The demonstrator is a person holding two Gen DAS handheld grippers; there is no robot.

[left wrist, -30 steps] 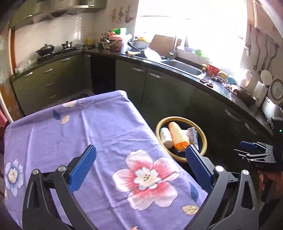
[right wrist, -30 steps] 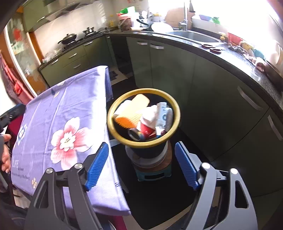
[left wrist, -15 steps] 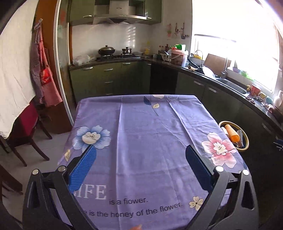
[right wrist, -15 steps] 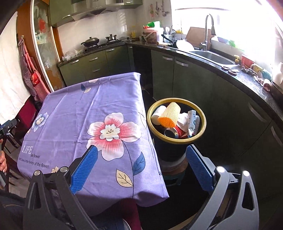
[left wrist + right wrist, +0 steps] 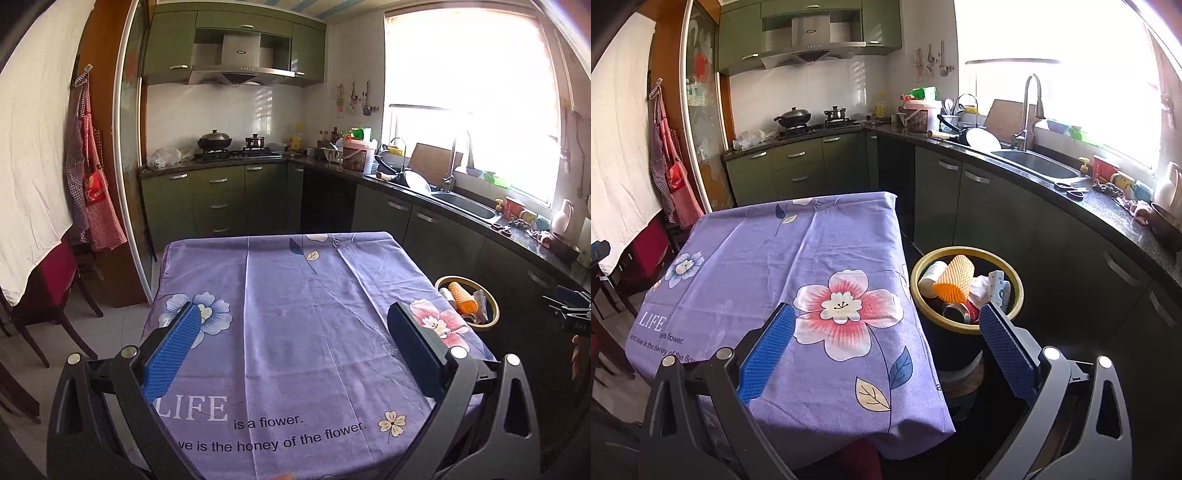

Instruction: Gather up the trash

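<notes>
A black trash bin with a yellow rim stands on a stool right of the table; it also shows in the left wrist view. It holds an orange foam net, a white cup, a can and crumpled paper. My left gripper is open and empty above the table's near end. My right gripper is open and empty, near the table's right corner and the bin. The purple flowered tablecloth carries no trash.
Green kitchen cabinets with a dark countertop run along the back and right, with a sink and a stove. A red chair stands left of the table. A dark floor gap lies between table and cabinets.
Both grippers pulled back and rose from the bin side. The left view swung left, from bin and table corner to the whole table. The bin now sits lower and farther off in the right view.
</notes>
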